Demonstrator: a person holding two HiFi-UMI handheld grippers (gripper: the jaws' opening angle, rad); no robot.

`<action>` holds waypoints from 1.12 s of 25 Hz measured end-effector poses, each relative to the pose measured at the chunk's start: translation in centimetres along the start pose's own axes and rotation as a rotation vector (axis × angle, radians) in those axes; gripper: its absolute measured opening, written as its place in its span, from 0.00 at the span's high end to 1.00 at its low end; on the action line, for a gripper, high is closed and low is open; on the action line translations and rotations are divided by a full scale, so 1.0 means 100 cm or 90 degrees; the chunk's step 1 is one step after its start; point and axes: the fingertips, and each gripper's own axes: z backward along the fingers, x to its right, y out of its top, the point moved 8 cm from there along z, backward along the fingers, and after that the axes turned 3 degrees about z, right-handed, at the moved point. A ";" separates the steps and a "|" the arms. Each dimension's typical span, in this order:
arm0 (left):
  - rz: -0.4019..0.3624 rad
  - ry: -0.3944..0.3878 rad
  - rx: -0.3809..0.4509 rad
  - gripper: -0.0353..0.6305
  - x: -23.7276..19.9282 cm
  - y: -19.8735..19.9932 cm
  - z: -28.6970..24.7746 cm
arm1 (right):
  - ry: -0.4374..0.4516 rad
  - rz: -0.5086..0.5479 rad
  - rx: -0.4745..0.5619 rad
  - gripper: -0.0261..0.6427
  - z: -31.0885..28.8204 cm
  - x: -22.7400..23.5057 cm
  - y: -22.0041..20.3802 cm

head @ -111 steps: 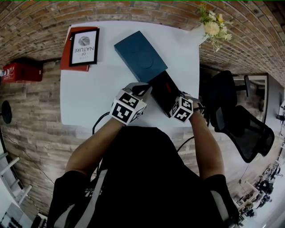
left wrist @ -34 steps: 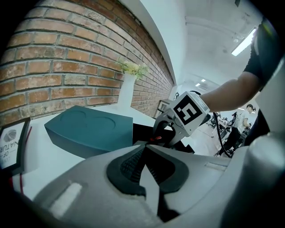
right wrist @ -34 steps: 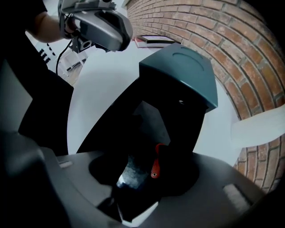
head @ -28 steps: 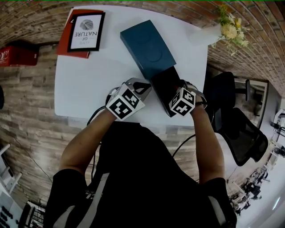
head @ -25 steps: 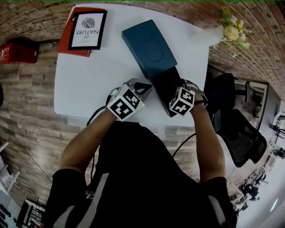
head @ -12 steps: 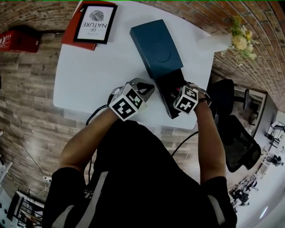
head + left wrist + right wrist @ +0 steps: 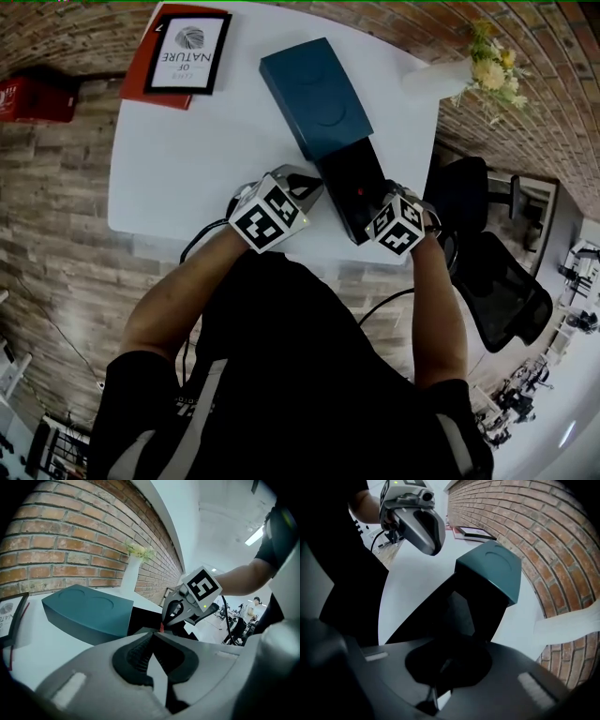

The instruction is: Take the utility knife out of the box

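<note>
The white bench carries a teal box lying at a slant. Its black inner tray is slid out toward the person, and the tray's near end sits close to the bench's front edge. A framed print lies at the far left corner and a vase of flowers stands at the far right, both well apart from the work.

The left claw hovers just beside the tray's left side. Its jaws are pressed together on nothing, and it touches neither box nor tray, so far as the views show. The right claw points straight down over the tray's near right end. Its jaws have just been closing and are now pressed together. Its own view is too dark to show anything pinched between them.

The utility knife is hard to make out. A small red spot in the dark tray, just beside the right claw, is probably part of it, so the knife seems to be in the box.

The main risk is that the right claw has closed on air or only grazed the knife, and would then rise empty. If it has caught the tray's wall instead, lifting would drag the tray toward the bench's edge. Nothing pins the box down, so it could shift along with the tray.
</note>
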 end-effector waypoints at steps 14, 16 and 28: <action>0.003 -0.005 -0.006 0.94 0.012 -0.003 -0.002 | 0.032 0.160 -0.140 0.80 -0.037 -0.011 -0.017; 0.006 -0.003 -0.005 0.94 0.011 -0.005 0.000 | 0.054 0.142 -0.128 0.80 -0.036 -0.008 -0.015; 0.022 0.004 -0.002 0.94 0.011 -0.018 0.003 | 0.082 0.079 -0.049 0.96 -0.026 -0.011 -0.015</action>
